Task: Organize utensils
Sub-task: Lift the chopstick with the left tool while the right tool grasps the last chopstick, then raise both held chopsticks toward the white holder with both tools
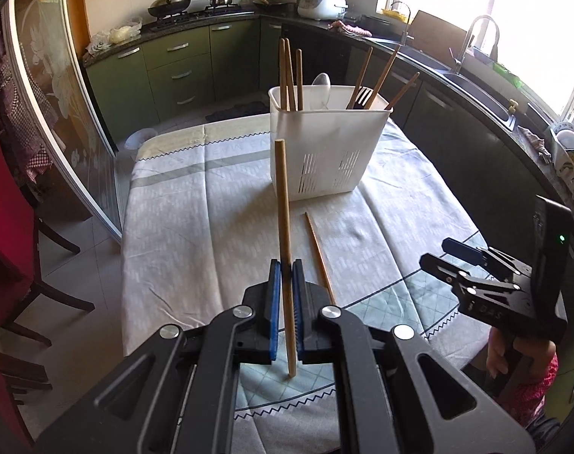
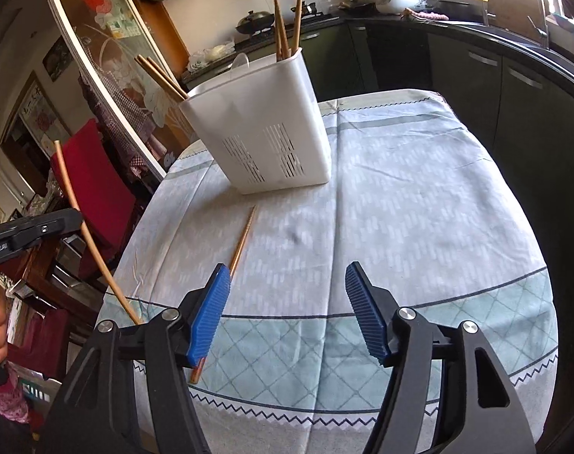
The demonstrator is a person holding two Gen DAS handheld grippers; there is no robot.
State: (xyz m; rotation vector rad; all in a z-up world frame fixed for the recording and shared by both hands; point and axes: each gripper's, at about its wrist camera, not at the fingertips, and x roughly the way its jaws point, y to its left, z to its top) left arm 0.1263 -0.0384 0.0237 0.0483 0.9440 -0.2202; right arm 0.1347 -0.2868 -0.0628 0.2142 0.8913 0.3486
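Left gripper (image 1: 285, 287): jaws clamped on wooden chopstick (image 1: 283, 204), stick near upright, lifted clear of bench (image 1: 181, 227), its top at 12 o'clock toward white utensil caddy (image 1: 324, 151). Second chopstick (image 2: 243, 238) flat on tablecloth, at 6 o'clock from caddy, near end under left pad of right gripper (image 2: 287, 314). Right gripper: jaws apart, nothing between pads, hovering over cloth. Caddy upright mid-bench, chopsticks, fork (image 1: 362, 98) and spoon (image 1: 321, 85) standing inside.
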